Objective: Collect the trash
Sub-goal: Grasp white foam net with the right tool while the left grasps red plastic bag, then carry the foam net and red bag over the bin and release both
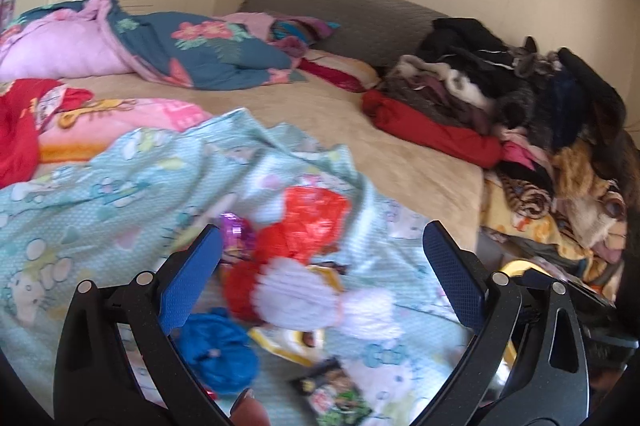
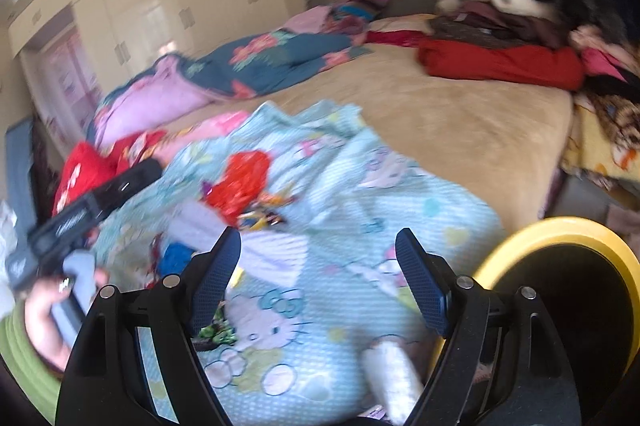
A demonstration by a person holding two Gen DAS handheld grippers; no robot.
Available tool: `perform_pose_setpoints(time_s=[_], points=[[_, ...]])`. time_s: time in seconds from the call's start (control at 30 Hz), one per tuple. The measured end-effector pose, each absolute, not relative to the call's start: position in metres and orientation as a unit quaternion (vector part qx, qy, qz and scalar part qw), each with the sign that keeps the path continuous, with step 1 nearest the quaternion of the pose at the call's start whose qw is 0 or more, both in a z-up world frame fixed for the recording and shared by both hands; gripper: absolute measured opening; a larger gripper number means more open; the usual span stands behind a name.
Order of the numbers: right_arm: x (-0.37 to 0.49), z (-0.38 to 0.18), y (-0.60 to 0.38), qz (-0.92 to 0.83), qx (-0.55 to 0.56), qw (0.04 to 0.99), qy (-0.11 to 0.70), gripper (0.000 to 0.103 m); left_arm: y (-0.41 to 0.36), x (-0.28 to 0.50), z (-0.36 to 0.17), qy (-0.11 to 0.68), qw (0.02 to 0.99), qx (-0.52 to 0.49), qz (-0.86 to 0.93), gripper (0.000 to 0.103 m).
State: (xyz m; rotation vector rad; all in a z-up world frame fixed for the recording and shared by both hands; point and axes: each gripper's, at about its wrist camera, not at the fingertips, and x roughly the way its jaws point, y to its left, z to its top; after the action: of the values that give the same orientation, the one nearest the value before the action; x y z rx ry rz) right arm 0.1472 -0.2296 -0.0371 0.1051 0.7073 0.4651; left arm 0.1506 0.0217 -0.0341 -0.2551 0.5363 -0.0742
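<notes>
Barely begun, by appearances: red plastic bag (image 1: pixel 308 226), wrappers (image 1: pixel 334 396) scattered on Hello Kitty blanket (image 2: pixel 340 266); yellow-rimmed bin (image 2: pixel 560 230) beside blanket. Left gripper (image 1: pixel 322 246), right gripper (image 2: pixel 318 254) apart, empty.

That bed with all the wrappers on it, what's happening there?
A person is tidying litter off a bed, a two-finger gripper in each hand. The left gripper is open, its fingers reaching around a heap of trash on the light blue cartoon blanket: a red plastic bag, white crumpled paper, a blue wad and snack wrappers. The right gripper is open too and holds nothing. A yellow-rimmed bin sits at the bed's edge. Nothing has been grabbed yet.
</notes>
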Motion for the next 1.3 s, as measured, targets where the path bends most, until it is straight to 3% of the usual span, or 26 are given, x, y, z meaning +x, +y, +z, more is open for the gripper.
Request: perform_pose_setpoints(time_s=[0.27,0.33,0.47,0.57,0.6,0.73,0.97,1.17,1.3], points=[[0.159,-0.070,-0.171,0.262,-0.027,0.885,0.384,0.076,0.062,0.161,-0.059,0.298,0.941,-0.161,0.002,0.092],[0.163,-0.082,-0.158,0.269,-0.049,0.876,0.398,0.072,0.070,0.163,-0.064,0.306,0.936,-0.173,0.006,0.090],[0.168,-0.104,-0.139,0.272,-0.082,0.864,0.416,0.065,0.080,0.172,-0.074,0.323,0.927,-0.193,0.002,0.074],[0.174,-0.118,-0.132,0.263,-0.093,0.858,0.431,0.044,0.084,0.182,-0.085,0.349,0.913,-0.213,-0.009,0.058],[0.177,-0.121,-0.131,0.260,-0.091,0.855,0.438,0.032,0.085,0.185,-0.088,0.355,0.908,-0.221,-0.012,0.055],[0.183,-0.120,-0.144,0.271,-0.045,0.853,0.444,0.020,0.086,0.192,-0.095,0.362,0.900,-0.240,-0.018,0.050],[0.190,-0.104,-0.177,0.247,0.019,0.864,0.437,0.016,0.079,0.200,-0.104,0.373,0.892,-0.253,-0.034,0.039],[0.189,-0.081,-0.204,0.237,0.057,0.879,0.411,0.016,0.056,0.201,-0.102,0.383,0.900,-0.203,-0.039,0.039],[0.191,-0.071,-0.215,0.235,0.072,0.883,0.400,0.016,0.044,0.200,-0.105,0.396,0.903,-0.164,-0.026,0.024]])
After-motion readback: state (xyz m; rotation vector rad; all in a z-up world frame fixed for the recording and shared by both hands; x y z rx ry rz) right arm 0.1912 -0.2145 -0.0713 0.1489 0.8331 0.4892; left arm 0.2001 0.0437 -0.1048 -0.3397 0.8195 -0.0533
